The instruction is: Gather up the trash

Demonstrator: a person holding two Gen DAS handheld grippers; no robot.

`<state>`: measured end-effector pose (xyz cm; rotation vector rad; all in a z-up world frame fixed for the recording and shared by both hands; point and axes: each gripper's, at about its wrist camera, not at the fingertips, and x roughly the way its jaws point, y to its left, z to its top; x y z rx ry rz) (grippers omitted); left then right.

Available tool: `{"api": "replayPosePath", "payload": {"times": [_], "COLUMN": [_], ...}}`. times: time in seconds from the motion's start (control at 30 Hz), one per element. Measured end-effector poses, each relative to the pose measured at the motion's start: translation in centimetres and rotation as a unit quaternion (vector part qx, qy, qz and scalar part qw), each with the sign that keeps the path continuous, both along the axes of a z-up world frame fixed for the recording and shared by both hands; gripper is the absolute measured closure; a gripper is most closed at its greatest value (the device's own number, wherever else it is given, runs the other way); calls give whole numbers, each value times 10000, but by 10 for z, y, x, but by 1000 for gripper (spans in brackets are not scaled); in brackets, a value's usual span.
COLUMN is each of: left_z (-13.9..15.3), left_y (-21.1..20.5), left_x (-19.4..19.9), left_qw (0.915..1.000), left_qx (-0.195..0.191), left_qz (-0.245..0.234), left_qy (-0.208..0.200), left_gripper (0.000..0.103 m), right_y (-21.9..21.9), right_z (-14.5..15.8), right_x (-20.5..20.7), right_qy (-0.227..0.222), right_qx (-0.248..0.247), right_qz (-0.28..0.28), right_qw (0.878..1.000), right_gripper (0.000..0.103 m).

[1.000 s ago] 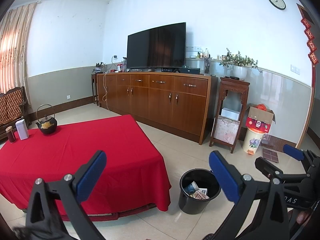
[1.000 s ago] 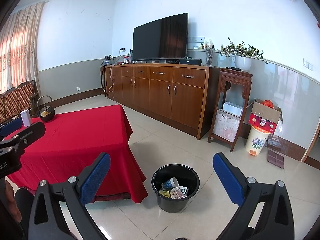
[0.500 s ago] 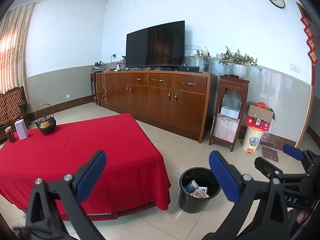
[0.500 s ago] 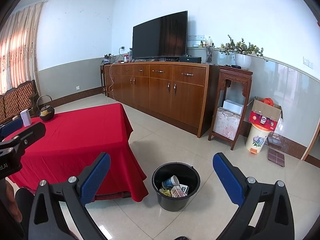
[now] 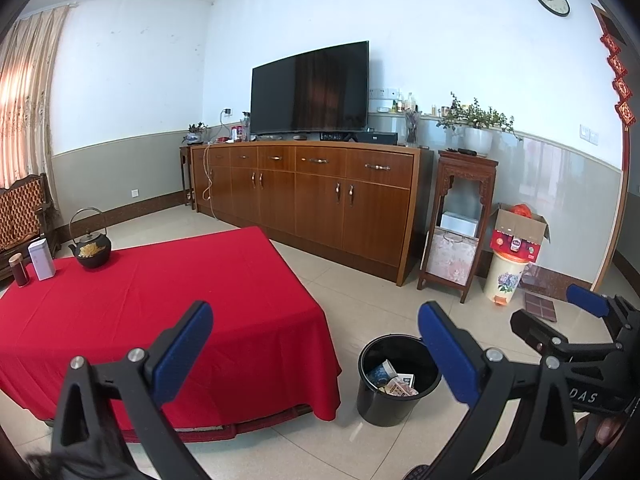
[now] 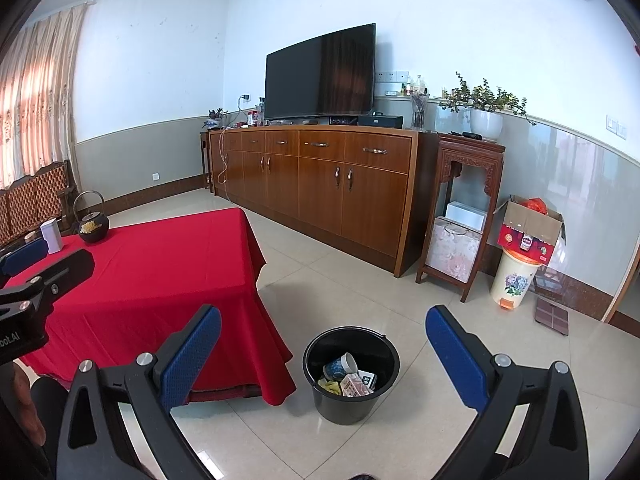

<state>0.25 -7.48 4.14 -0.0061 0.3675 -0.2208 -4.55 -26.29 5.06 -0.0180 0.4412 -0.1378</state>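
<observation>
A black bucket (image 5: 396,384) stands on the tiled floor beside the red-clothed table (image 5: 160,312); it also shows in the right wrist view (image 6: 351,376). Inside it lie a cup (image 6: 340,366), a small carton (image 6: 356,386) and other scraps. My left gripper (image 5: 314,350) is open and empty, held above the table's near corner. My right gripper (image 6: 322,354) is open and empty, held high over the floor, with the bucket seen between its fingers. Its fingers also show at the right edge of the left wrist view (image 5: 588,306).
A black teapot (image 5: 93,250), a white tin (image 5: 41,264) and a dark jar (image 5: 20,272) stand at the table's far left. A long wooden sideboard (image 5: 312,196) with a TV, a carved stand (image 5: 460,220), a flowered bin (image 5: 504,280) and a cardboard box (image 5: 518,236) line the back wall.
Both views have drifted slightly; the room sits a little lower and farther. Both grippers stay open and empty, and the bucket has not moved.
</observation>
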Motion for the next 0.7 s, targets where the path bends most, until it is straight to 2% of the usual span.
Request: {"api": "replayPosePath", "payload": {"times": [0.7], "left_z": [0], "left_y": [4], "left_x": [5], "left_qw": [10000], "left_qx": [18], "left_qz": [20], "left_qy": [-70], "left_gripper": [0], "right_y": [-1], "right_z": [-1], "right_x": [-1], "right_qy": [-3], "right_qx": [-3], "right_qz": [-13], "right_qw": [10000], "right_gripper": [0]}}
